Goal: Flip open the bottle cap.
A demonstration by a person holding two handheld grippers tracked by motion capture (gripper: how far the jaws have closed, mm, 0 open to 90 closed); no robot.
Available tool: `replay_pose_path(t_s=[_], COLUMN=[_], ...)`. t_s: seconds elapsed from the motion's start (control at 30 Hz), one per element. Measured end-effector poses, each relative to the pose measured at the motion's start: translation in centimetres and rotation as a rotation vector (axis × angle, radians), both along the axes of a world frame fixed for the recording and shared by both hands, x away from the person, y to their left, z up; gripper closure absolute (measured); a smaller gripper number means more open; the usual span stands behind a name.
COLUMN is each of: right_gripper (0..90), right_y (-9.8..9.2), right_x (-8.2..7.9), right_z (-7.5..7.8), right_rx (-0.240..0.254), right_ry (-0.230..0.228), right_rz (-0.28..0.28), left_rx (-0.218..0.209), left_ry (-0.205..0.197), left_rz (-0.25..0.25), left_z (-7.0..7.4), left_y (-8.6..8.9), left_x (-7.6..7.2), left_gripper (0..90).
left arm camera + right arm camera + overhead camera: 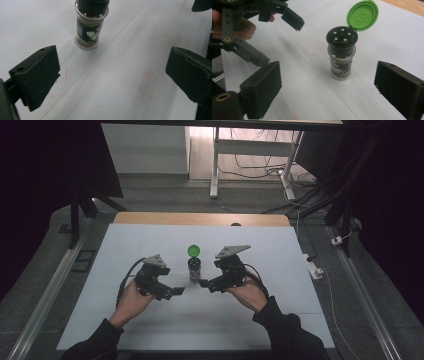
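spice jar (194, 268) stands upright mid-table, well clear of every edge of the white table (280, 320), green flip lid (362, 15) open over a black holed top. your left gripper (176, 291) and right gripper (204, 283) flank it, both wide, holding nothing.

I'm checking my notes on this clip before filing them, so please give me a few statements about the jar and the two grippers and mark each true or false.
1. The spice jar stands upright on the table. True.
2. Its green lid is shut. False: it is flipped open, baring the shaker holes.
3. The left gripper grips the jar. False: it is open and apart from it.
4. The right gripper is open. True.
5. The jar lies between the two grippers. True.
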State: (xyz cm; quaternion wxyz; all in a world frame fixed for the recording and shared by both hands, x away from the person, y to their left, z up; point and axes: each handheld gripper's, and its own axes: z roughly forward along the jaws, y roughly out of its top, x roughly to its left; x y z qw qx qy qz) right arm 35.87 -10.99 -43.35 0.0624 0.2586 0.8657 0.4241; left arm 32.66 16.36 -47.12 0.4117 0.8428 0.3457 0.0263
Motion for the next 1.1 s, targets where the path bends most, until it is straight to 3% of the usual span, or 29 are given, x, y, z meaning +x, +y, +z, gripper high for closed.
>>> replay_pose_path(t_s=[0.43,1.1], right_gripper=[0.0,0.0], right_y=[-1.5,-6.8], right_x=[-1.4,-3.7], right_z=[0.1,0.1], right_rx=[0.01,0.005], right_ry=[-0.032,-0.05], right_rz=[-0.005,-0.08], left_rx=[0.0,-0.034], left_ry=[-0.033,-0.039], left_rz=[0.013,0.119], left_z=[0.7,1.1], left_y=[1.4,5.9], left_x=[-2.9,-7.1], left_gripper=[0.0,0.0])
